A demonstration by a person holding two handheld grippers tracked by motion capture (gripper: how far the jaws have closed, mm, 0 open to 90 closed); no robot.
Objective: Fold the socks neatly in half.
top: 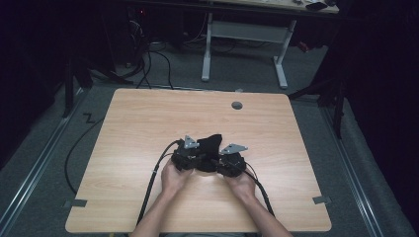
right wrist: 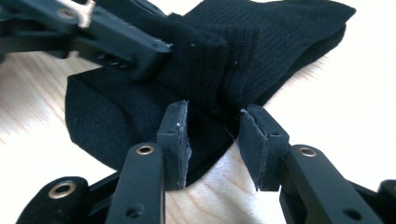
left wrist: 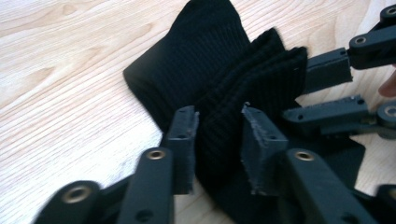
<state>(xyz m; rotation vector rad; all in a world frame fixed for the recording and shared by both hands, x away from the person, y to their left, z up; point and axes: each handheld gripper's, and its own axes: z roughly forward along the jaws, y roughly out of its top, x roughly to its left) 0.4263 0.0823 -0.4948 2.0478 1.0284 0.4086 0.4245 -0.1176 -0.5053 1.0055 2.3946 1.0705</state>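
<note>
A black sock (top: 210, 144) lies bunched and folded at the middle of the wooden table (top: 143, 118), between my two grippers. My left gripper (top: 199, 151) comes at it from the left. In the left gripper view a ribbed fold of the sock (left wrist: 205, 65) stands between the jaws of the left gripper (left wrist: 219, 120), which are parted and slack around it, so I read it as open. My right gripper (top: 218, 158) meets the sock from the right. In the right gripper view the right gripper (right wrist: 215, 117) pinches a thick fold of the sock (right wrist: 266, 42). The right gripper (left wrist: 314, 91) also holds the cuff edge in the left gripper view.
A round cable hole (top: 237, 105) sits near the table's far edge. Black cables (top: 153, 182) trail from the grippers toward the front edge. Beyond the table stands a white desk frame (top: 244, 34) on grey floor, with floor rails along both sides.
</note>
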